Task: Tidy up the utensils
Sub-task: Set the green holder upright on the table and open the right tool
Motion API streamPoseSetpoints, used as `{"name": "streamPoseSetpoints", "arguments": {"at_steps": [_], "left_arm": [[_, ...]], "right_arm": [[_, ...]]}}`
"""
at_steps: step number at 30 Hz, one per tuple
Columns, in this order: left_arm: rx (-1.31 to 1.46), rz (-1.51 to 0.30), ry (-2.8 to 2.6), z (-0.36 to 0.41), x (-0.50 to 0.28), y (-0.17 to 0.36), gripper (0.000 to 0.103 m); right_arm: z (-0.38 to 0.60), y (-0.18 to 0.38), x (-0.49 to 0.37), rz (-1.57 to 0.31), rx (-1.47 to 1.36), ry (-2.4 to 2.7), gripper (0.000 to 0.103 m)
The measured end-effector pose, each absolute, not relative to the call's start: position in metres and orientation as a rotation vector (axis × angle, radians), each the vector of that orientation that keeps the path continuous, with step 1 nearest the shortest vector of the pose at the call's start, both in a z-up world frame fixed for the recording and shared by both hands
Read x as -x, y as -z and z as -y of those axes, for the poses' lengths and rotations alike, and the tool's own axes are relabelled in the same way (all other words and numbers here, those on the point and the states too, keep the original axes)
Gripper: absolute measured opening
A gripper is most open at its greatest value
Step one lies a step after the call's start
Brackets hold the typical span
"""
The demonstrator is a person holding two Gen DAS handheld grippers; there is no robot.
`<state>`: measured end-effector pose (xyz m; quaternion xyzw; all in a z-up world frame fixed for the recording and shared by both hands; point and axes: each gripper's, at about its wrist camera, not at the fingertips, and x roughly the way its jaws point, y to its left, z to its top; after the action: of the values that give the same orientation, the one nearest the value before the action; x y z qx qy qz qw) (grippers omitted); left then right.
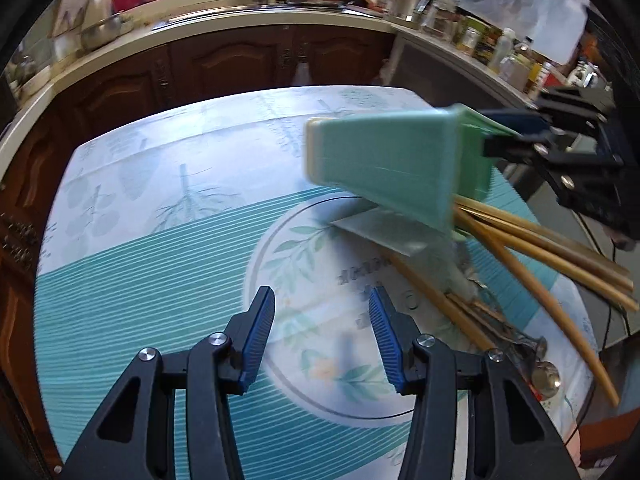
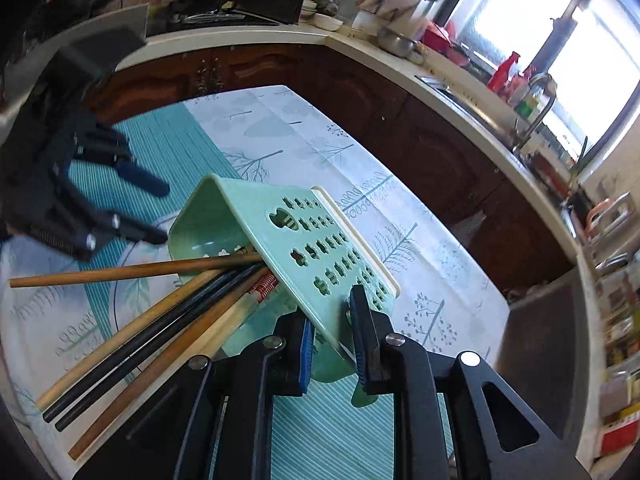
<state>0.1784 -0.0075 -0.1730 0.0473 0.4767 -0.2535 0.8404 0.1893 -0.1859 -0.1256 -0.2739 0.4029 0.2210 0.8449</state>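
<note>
A mint-green utensil holder [image 2: 280, 236] with cut-out holes is tipped on its side above the table, and my right gripper [image 2: 332, 320] is shut on its rim. Several chopsticks [image 2: 160, 320], wooden and black, slide out of its mouth toward the left. In the left wrist view the holder [image 1: 384, 164] hangs at upper right with chopsticks [image 1: 540, 252] spilling from it, and more utensils, among them a metal spoon [image 1: 546, 374], lie on the table below. My left gripper [image 1: 322, 316] is open and empty over the tablecloth, left of the pile.
The table carries a teal and white leaf-print cloth [image 1: 140, 260]. Dark wood cabinets [image 1: 224, 64] and a cluttered counter with a sink and faucet [image 2: 536, 108] surround it. A dark chair back [image 2: 532, 344] stands at the right of the table.
</note>
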Motion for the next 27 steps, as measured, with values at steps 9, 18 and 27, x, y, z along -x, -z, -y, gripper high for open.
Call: {"name": "streamPoseSetpoints", "arguments": {"at_steps": [9,18,27], "left_arm": [[-0.073,-0.887,0.594,0.038,-0.199,0.144,0.047],[0.042,-0.864,0.56,0.037,-0.246,0.119,0.047],[0.171,-0.923,0.471,0.026,-0.278,0.137,0.047]], "right_arm": [[0.219,0.099,-0.249,-0.976,0.407,-0.539,0.017],[0.238,0.092,-0.326,-1.11,0.251,-0.617,0.015],[0.268,0.142,-0.391,-1.225,0.043,-0.616,0.011]]}}
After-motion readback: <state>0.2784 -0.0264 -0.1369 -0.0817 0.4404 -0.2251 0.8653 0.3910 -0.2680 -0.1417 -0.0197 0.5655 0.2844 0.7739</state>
